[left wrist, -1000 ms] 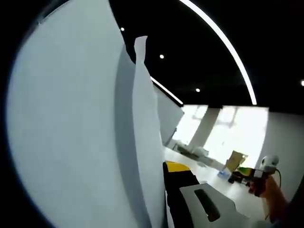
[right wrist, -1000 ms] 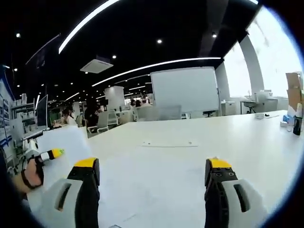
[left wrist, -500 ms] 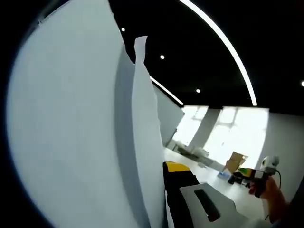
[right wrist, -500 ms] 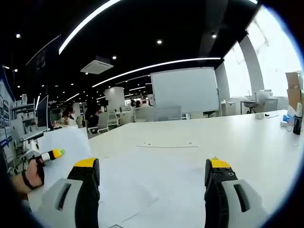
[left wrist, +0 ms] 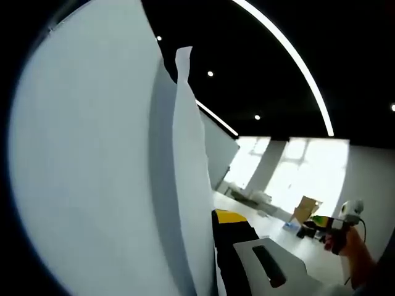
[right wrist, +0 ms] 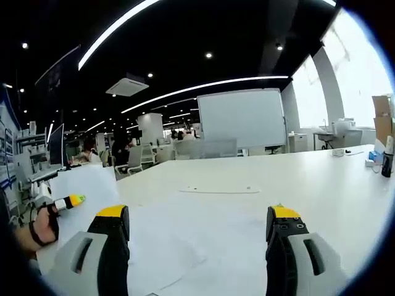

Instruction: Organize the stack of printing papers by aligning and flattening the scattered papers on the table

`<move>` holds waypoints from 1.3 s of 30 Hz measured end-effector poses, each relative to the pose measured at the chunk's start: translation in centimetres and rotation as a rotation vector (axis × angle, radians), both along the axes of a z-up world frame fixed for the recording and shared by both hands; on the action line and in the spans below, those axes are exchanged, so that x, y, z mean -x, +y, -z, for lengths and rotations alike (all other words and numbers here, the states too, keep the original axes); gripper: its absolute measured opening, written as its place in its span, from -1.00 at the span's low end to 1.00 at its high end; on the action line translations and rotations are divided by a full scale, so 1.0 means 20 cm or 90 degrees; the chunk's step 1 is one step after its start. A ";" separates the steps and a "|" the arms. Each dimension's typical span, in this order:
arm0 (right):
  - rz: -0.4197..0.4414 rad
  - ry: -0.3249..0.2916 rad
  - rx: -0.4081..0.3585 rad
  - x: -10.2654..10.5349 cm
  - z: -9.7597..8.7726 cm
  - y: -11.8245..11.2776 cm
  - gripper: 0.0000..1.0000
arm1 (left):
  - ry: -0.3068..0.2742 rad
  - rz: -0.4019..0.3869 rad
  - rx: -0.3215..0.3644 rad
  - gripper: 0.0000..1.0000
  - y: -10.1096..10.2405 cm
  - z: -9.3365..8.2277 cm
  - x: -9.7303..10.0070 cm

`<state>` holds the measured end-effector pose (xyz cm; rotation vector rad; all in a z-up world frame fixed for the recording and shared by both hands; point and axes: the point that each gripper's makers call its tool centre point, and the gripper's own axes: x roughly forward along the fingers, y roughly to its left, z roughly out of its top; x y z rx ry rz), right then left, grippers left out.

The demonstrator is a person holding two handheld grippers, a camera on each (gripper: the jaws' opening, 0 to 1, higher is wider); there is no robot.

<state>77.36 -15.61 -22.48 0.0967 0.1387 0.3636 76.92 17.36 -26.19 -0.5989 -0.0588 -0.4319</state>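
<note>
Several white sheets (left wrist: pixel 92 172) stand upright close to the lens in the left gripper view. My left gripper (left wrist: pixel 213 217) is shut on them, and one black jaw with a yellow tip shows beside the paper edge. In the right gripper view a hand holds that left gripper (right wrist: pixel 68 201) at the far left, with the held paper (right wrist: pixel 89 185) rising above it. My right gripper (right wrist: pixel 197 213) is open, low over the white table (right wrist: pixel 321 185). Loose sheets (right wrist: pixel 166 246) lie flat between its jaws. Another single sheet (right wrist: pixel 216 190) lies farther out on the table.
A whiteboard (right wrist: pixel 247 117) and office chairs (right wrist: pixel 139 157) stand past the table's far edge. A dark bottle (right wrist: pixel 387 163) and a cardboard box (right wrist: pixel 381 117) are at the far right. In the left gripper view, a hand holds the right gripper (left wrist: pixel 345 216).
The right gripper view has shifted slightly, and the flat sheets between its jaws now show more fully. The left gripper still holds the upright papers in the same place.
</note>
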 end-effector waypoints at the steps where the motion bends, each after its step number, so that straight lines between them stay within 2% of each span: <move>1: 0.000 -0.001 -0.001 0.00 0.00 0.00 0.74 | 0.000 0.000 0.000 -0.88 0.00 0.00 0.00; 15: -0.005 0.004 0.004 -0.02 0.01 0.02 0.74 | 0.001 0.002 0.001 -0.88 0.00 -0.01 0.00; 39: 0.000 0.016 0.000 -0.01 0.06 -0.01 0.74 | 0.001 0.003 0.006 -0.88 0.00 0.00 0.00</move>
